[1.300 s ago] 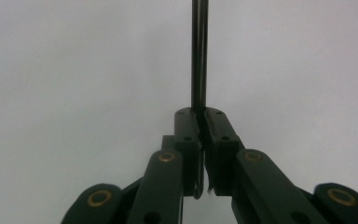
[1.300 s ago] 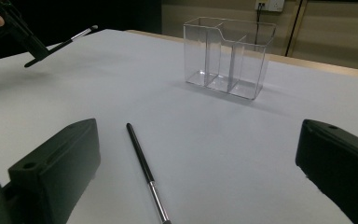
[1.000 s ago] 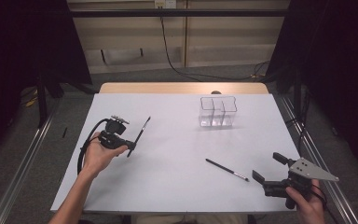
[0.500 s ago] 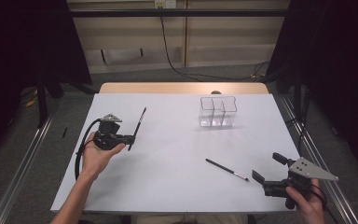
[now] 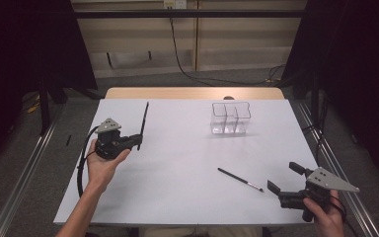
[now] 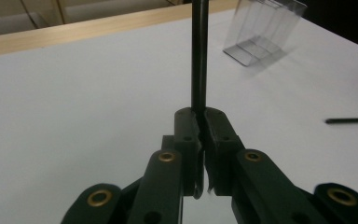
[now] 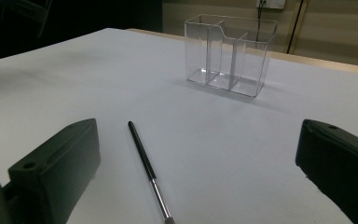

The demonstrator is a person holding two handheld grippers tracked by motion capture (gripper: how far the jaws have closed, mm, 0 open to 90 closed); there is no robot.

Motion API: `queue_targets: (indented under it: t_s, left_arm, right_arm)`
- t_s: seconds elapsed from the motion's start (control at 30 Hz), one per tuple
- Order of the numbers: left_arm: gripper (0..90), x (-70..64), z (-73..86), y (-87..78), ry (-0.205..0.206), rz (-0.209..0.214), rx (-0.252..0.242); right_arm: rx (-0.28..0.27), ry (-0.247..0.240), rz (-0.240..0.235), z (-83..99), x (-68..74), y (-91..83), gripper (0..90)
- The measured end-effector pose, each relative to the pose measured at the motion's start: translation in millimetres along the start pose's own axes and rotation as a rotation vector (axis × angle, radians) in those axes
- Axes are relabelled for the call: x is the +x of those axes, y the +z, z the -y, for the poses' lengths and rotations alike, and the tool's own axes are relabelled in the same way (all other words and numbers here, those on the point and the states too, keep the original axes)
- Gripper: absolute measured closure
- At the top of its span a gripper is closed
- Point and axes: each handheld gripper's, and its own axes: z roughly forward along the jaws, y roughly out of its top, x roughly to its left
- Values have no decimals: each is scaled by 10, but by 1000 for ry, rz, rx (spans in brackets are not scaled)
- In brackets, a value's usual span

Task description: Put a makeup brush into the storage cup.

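Between the closed jaws of the left gripper [image 5: 137, 140] a thin black brush [image 5: 143, 118] is pinched near its lower end, its shaft rising above the jaw tips. Ahead of the right gripper [image 5: 284, 178], whose jaws stand wide apart and hold nothing, a second brush [image 7: 148, 167] lies flat on the white table [image 5: 177, 173], with the clear divided holder [image 7: 228, 53] farther beyond.

only the clear organizer [image 5: 231, 118] and a loose brush [image 5: 240, 179] interrupt the white table [image 5: 177, 197].

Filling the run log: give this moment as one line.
left gripper: shut on black brush, lifted | right gripper: open near second brush on table | clear organizer: empty
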Motion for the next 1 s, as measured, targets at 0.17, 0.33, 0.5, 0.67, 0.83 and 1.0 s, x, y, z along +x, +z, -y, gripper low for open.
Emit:
queue_targets:
  t_s: [0.17,0.33,0.5,0.67,0.83,1.0]
  left_arm:
    - [846,20,43,-2,14,24,-93]
    - [846,29,53,-43,21,31,-155]
    - [846,32,76,-55,6,40,-178]
    - [846,-22,77,-45,20,62,-170]
    - [845,-131,66,-17,46,109,-177]
    - [846,-196,63,7,56,135,-181]
  right_arm:
    - [0,2,-1,2,-1,-2,0]
    - [1,3,-2,2,0,-2,0]
    - [-1,-4,-5,-1,4,-5,0]
    - [-3,-3,-4,-2,6,-7,0]
    - [-18,-20,-35,-9,56,-1,0]
    - [-26,-18,-40,-17,65,-8,0]
